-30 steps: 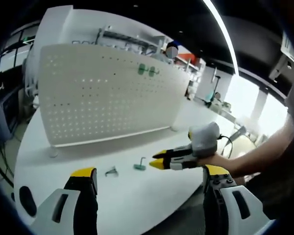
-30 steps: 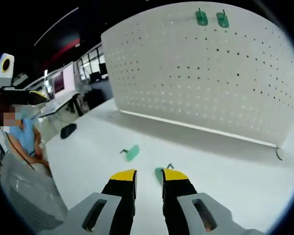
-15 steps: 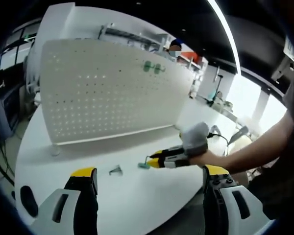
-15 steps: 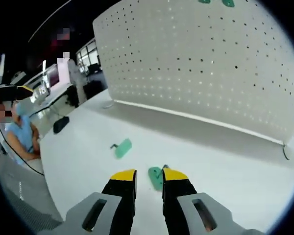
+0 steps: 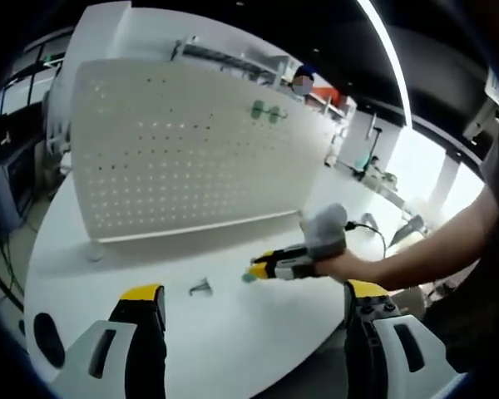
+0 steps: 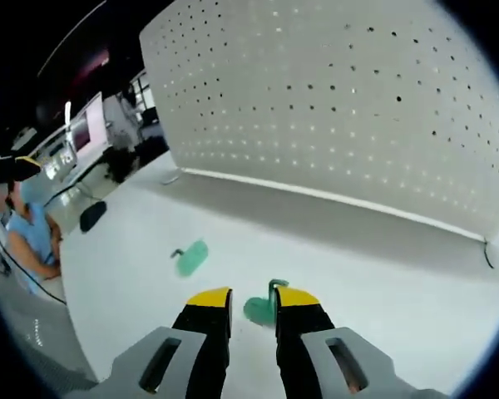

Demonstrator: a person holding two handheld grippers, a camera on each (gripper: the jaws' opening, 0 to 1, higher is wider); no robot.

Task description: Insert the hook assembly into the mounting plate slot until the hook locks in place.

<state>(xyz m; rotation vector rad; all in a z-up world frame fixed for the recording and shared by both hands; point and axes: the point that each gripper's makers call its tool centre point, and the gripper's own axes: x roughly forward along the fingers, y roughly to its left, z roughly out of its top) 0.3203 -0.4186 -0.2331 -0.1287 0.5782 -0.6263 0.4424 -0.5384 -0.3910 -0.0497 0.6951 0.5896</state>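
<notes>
Right gripper view has the right tool (image 6: 253, 306) narrowly parted around a green hook (image 6: 259, 307) lying on the desk (image 6: 374, 274), not yet clamped; another hook (image 6: 190, 258) lies at ten o'clock. Closing off-centre could flick it away. The left tool (image 5: 254, 303) stands wide open, empty.

Bright, even overhead light, soft shadows, sharp centre, fisheye bending the edges.
</notes>
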